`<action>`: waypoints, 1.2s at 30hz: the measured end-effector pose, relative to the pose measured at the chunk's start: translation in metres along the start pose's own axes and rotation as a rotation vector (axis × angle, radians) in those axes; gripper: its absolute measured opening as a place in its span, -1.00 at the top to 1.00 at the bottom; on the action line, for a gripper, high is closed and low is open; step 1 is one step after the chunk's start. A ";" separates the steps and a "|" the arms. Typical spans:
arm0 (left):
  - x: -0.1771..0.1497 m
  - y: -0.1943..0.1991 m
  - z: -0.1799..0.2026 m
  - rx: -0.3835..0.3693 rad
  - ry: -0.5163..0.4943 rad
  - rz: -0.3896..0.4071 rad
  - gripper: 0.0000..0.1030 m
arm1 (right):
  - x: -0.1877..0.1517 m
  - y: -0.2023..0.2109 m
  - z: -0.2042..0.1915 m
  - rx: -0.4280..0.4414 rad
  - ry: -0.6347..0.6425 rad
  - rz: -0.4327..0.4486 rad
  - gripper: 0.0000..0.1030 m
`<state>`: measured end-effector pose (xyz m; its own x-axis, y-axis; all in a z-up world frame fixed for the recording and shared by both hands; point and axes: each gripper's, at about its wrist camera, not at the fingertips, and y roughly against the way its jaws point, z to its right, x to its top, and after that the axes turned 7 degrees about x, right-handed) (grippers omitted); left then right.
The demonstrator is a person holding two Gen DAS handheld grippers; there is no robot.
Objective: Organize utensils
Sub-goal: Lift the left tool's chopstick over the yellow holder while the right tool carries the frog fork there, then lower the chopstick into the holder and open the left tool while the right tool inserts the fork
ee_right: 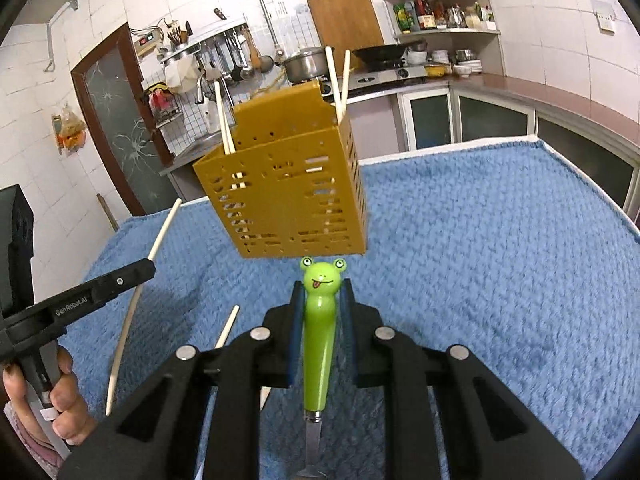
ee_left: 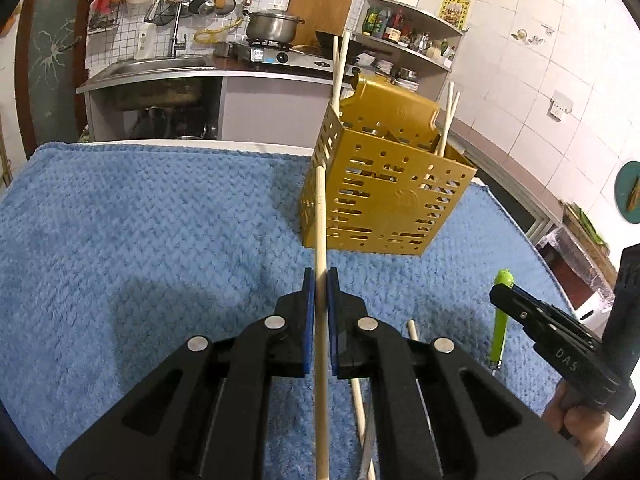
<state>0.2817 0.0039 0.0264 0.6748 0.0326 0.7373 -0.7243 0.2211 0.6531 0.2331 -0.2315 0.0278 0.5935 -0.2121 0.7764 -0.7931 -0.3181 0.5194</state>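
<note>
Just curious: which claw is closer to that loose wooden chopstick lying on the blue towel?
Left. The loose wooden chopstick lies right beside the left claw; the right claw is farther off.

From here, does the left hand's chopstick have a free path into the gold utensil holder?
Probably yes. The left tongs grip the chopstick, nothing lies between it and the gold holder, and the holder's top is open.

Indoor light was even and fairly bright — soft shadows lay on the blue towel beneath the jaws. Fisheye bending curved the edges, corners went black, and the right view's rim smeared slightly.
</note>
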 end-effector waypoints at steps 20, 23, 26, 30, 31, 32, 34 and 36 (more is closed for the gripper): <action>0.041 0.029 0.003 -0.049 0.019 0.060 0.91 | 0.032 0.020 0.005 -0.002 0.012 0.080 0.65; 0.053 0.042 0.012 -0.076 0.002 0.148 0.91 | 0.052 0.032 0.007 0.000 0.016 0.130 0.65; 0.067 0.054 0.020 -0.103 -0.012 0.250 0.91 | 0.073 0.043 0.003 0.001 0.038 0.175 0.66; 0.086 0.066 0.037 -0.124 -0.050 0.375 0.91 | 0.113 0.055 -0.005 -0.010 0.087 0.230 0.66; 0.093 0.068 0.043 -0.120 -0.072 0.401 0.91 | 0.120 0.057 -0.007 -0.013 0.094 0.237 0.66; 0.098 0.068 0.049 -0.115 -0.084 0.419 0.91 | 0.128 0.059 -0.009 -0.019 0.105 0.246 0.66; 0.108 0.069 0.057 -0.120 -0.102 0.456 0.91 | 0.145 0.063 -0.013 -0.027 0.125 0.268 0.66; 0.118 0.070 0.064 -0.114 -0.119 0.495 0.91 | 0.158 0.066 -0.016 -0.025 0.134 0.280 0.66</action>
<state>0.3010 -0.0391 0.1701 0.2298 0.0508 0.9719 -0.9282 0.3119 0.2031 0.2727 -0.2715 0.1901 0.3294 -0.1642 0.9298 -0.9274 -0.2410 0.2860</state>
